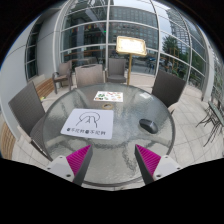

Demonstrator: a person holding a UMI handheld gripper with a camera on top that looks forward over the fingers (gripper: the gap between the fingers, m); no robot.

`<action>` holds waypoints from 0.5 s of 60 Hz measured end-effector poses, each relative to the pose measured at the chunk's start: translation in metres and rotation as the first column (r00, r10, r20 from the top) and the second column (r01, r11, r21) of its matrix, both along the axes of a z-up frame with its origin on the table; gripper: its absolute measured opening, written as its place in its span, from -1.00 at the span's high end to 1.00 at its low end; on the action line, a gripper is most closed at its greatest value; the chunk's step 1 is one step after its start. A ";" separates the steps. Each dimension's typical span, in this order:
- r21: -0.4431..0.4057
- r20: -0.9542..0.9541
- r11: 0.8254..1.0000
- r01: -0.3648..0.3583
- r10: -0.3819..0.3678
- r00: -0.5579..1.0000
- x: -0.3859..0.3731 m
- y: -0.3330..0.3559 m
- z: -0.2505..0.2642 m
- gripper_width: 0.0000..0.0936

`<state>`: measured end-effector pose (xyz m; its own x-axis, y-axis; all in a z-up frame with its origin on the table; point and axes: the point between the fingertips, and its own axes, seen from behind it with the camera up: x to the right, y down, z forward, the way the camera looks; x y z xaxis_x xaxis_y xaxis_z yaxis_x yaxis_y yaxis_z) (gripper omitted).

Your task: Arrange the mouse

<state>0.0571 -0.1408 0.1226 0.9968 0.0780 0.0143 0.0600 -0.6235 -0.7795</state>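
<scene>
From the gripper view I look down along my tongs [113,161] onto a round glass table [60,122], and the two fingers stand wide apart with nothing between them, so the tongs are open and grip nothing. The left pad [79,159] and the right pad [151,160] are both magenta and they point toward the table, with its near rim just beyond their tips. Ahead of the fingers, a little toward the left one, a white mat [91,123] with a row of dark print along its near side lies flat on the glass. The mouse [148,125] is a small dark oval; it rests on the glass ahead of the right finger, to the right of the white mat and apart from it, not touching the tongs. Farther ahead, near the far rim of the table, I see a small white card [107,96] with dark marks. Grey chairs [27,106] stand around the table, one at the left side and others at the far and the right side. Beyond the table a sign board [130,45] stands on a post, in front of a tall glass wall [85,25].
</scene>
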 end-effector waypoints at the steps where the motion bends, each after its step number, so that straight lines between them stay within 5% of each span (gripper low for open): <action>1: -0.010 0.003 1.000 0.007 -0.007 1.000 0.004 0.000 -0.005 -0.84; 30: -0.150 0.072 0.978 0.142 -0.132 0.989 0.178 0.089 -0.129 -0.84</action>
